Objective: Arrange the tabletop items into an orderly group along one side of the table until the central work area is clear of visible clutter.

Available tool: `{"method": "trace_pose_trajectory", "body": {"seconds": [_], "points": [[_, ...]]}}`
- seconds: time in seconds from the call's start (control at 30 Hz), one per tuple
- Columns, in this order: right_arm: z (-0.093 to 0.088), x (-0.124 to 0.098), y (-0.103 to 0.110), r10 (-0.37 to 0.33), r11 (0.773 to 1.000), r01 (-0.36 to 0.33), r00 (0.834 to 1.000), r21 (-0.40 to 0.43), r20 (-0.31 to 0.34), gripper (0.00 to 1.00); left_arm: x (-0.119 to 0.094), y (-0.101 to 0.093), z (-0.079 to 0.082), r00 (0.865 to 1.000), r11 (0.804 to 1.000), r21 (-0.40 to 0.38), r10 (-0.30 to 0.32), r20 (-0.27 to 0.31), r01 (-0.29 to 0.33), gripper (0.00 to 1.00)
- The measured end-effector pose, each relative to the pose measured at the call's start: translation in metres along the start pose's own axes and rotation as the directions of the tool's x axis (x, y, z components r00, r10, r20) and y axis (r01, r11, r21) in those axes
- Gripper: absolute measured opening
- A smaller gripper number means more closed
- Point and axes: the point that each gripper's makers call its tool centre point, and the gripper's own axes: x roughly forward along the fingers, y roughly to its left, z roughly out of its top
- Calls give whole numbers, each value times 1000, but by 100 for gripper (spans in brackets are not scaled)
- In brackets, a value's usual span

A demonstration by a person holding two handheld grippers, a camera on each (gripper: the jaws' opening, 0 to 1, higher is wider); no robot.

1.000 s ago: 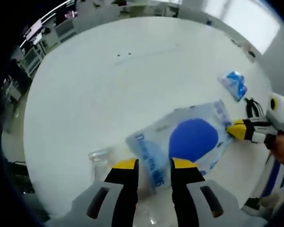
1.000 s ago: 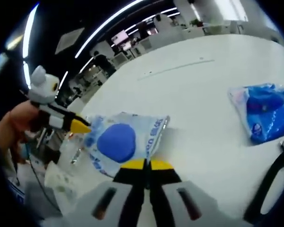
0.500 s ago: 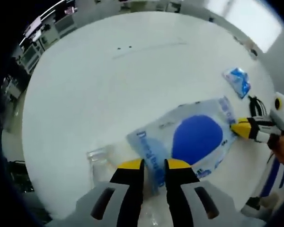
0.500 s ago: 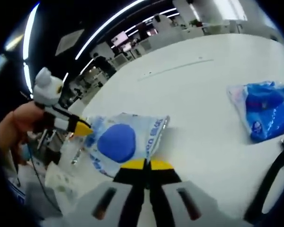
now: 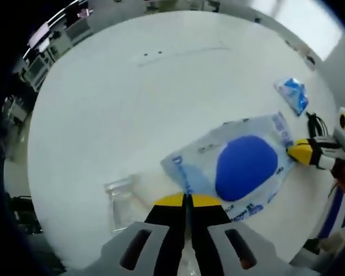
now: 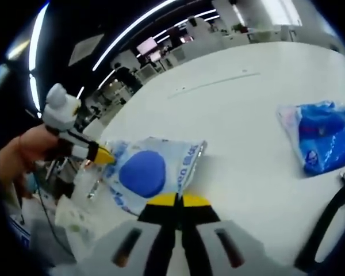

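Risk judged first: thin plastic of the large bag (image 5: 241,167) likely to stretch or slip if pulled from opposite corners. Left claw (image 5: 185,198) pinched onto the bag's near edge; right claw (image 6: 178,199) pinched onto its opposite corner, jaws together. Inside the bag, a round blue item (image 6: 142,173). Beyond the bag on the white worktop (image 5: 144,103), well apart, a small blue packet (image 6: 322,135). Just beside the bag, a clear empty container (image 5: 122,202), easily knocked.
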Motion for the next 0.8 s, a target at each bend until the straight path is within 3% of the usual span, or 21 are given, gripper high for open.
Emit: {"method": "trace_pose_trajectory", "body": {"seconds": [0.13,0.37,0.8], "points": [[5,-4,2,3,1000,-3,1000,-9,7,0,-4,-2,-1,1000,1000,-24,-13,18,14,0],[19,-15,3,2,999,-1,999,-38,36,0,-20,-9,9,994,996,-73,-46,97,53,0],[48,-45,6,-9,995,18,996,-102,88,0,-51,-32,25,970,988,-92,-100,221,123,0]]}}
